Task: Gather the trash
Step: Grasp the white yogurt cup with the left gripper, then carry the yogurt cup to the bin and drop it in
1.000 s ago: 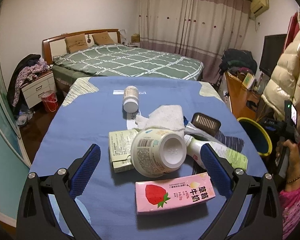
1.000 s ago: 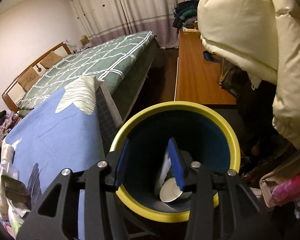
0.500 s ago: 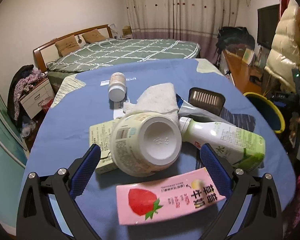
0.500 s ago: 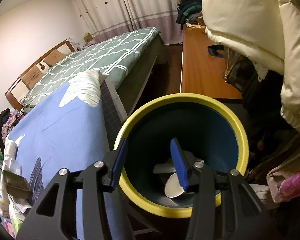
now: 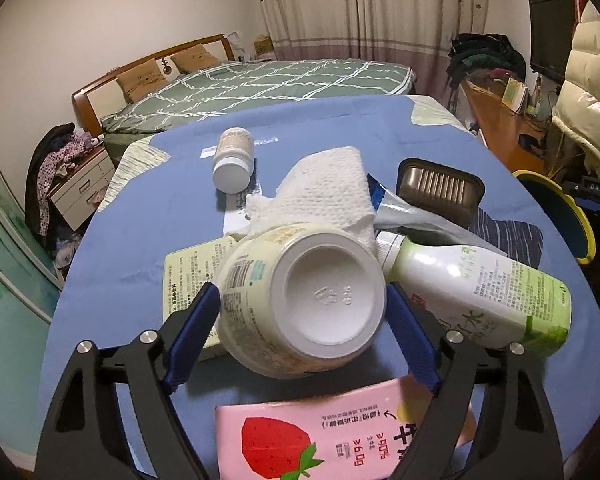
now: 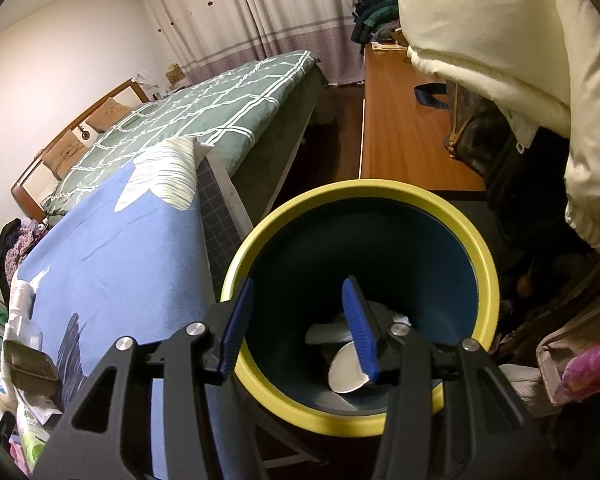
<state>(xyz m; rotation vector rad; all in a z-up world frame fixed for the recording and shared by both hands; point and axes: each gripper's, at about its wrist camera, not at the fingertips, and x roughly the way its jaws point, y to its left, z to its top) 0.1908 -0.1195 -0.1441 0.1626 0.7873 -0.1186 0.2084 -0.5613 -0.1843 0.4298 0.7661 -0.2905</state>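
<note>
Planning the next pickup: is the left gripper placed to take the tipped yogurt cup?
Probably yes. The left gripper is open with its blue fingers on either side of the yogurt cup, nothing between them.

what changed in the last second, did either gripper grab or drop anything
The left hand-held gripper moved in on the tipped cup and narrowed; its blue fingers now flank the cup closely, though contact is unclear. The right hand-held gripper widened slightly above the yellow-rimmed bin, holding nothing. The trash inside shifted. The pink strawberry carton, bottle and paper towel stayed put.
</note>
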